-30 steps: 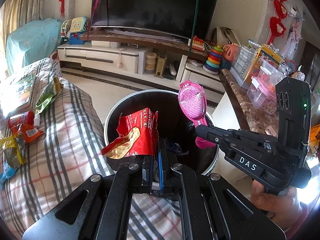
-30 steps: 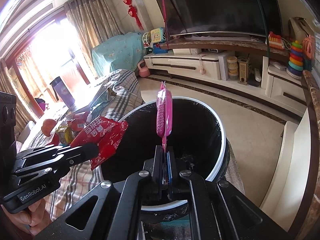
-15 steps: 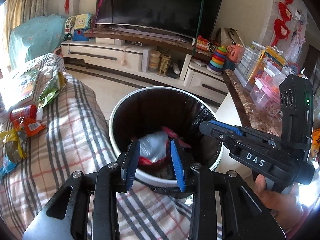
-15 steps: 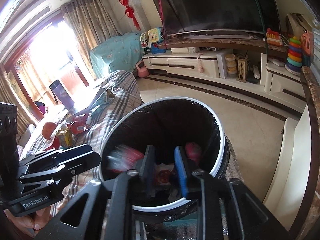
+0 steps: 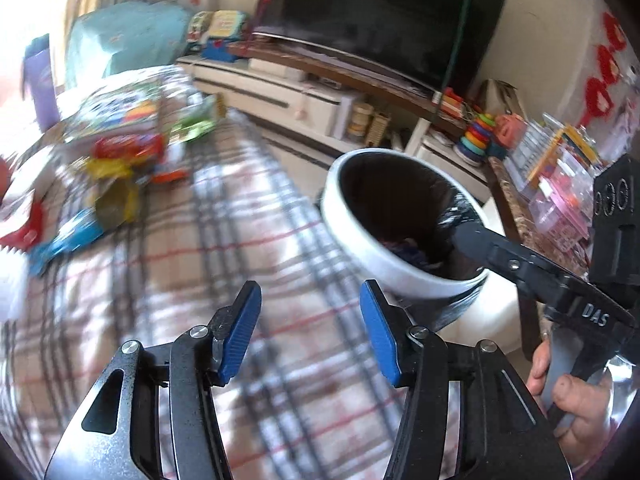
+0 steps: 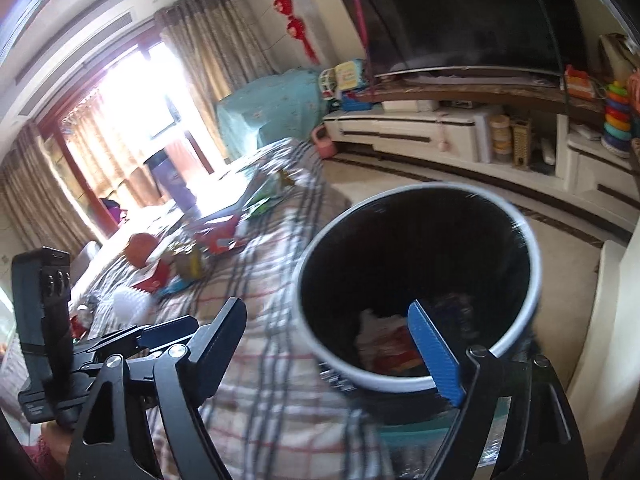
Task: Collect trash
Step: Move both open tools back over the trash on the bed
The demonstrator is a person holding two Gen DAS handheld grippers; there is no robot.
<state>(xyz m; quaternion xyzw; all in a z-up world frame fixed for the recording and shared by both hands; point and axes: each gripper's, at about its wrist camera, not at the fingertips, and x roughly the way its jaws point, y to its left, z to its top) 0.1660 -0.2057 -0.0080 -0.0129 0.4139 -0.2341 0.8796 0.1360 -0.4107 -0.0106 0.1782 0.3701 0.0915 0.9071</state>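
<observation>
Both grippers are empty, their jaws opening. The left gripper (image 5: 310,328) hangs over the plaid blanket (image 5: 224,248), the right gripper (image 6: 340,344) above the white-rimmed trash bin (image 6: 536,272), where wrappers (image 6: 384,344) lie. More snack wrappers (image 5: 116,176) litter the blanket farther off.

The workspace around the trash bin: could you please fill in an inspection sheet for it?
Surface: plaid cloth, blurred.
Job's things: white-rimmed trash bin with black liner beside the cloth, wrappers inside; loose snack wrappers lie uncollected on the cloth's far end.
Clutter: a purple cup and booklets beyond the wrappers.
Grippers: left hand-held gripper opening, nothing between the jaws; right hand-held gripper opening, empty, over the bin.
Cables: nothing seen.
Surroundings: television, toy-covered cabinet, curtained window.
</observation>
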